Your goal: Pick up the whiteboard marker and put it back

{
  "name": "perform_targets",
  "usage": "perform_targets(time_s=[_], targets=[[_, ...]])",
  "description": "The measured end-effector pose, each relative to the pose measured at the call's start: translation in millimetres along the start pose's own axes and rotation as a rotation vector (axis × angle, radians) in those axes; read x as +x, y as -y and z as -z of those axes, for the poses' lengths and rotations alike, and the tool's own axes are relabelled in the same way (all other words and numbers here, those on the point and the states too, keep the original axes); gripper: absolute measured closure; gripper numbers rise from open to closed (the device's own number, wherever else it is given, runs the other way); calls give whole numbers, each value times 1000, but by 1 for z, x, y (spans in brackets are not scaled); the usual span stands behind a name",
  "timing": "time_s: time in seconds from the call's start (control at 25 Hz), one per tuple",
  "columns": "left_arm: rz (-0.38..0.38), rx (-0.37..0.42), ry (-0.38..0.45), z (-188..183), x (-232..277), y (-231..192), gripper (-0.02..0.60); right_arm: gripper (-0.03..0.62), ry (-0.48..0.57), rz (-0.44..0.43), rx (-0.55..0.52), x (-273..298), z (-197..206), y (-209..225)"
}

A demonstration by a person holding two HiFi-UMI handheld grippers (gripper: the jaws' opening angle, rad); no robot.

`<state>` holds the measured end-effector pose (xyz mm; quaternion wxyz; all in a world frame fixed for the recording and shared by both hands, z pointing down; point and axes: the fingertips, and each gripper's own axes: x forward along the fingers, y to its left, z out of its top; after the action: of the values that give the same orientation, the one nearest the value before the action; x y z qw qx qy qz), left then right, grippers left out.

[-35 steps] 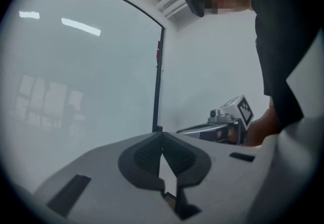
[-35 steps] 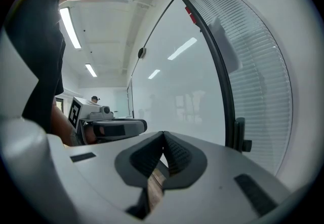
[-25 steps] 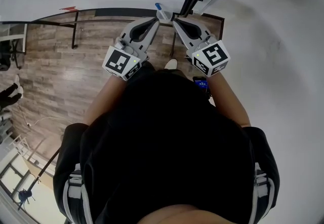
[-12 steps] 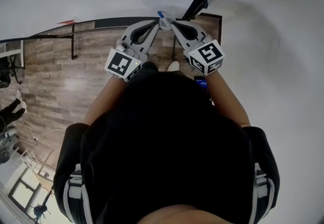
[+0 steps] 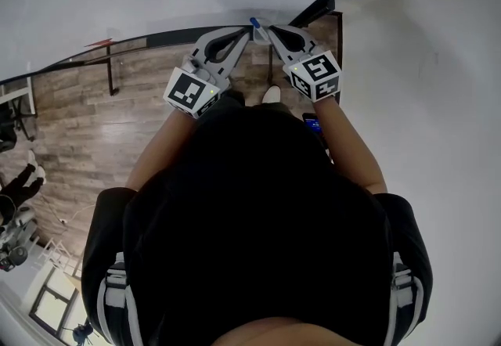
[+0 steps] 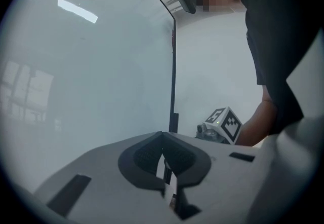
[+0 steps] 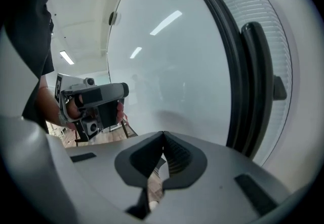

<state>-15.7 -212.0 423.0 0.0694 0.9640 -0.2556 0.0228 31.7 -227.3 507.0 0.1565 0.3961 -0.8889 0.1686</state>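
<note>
The person wears a black short-sleeved top (image 5: pixel 258 211) with grey-and-white stripes (image 5: pixel 116 293) down both sleeves. The left gripper (image 5: pixel 247 29) and right gripper (image 5: pixel 271 27) are pale grey, each bearing a white cube of black square markers.

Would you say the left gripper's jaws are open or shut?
Shut: in its own view the left gripper has its jaw tips touching; whether they pinch the marker, cannot tell.

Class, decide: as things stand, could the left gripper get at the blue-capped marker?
Probably yes, once opened: the left gripper has its jaws together, and the head view shows the marker right by its tip with nothing between.
</note>
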Motion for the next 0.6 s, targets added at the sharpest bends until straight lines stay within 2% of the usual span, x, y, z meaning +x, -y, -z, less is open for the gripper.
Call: perform_targets(time_s=[0.2,0.6], targets=[[9,16,-36,19,0,-18,577,597,-35,3,4,22,10,1],[24,-13,-46,40,1,-34,577,591,-128,27,-26,55,41,11]])
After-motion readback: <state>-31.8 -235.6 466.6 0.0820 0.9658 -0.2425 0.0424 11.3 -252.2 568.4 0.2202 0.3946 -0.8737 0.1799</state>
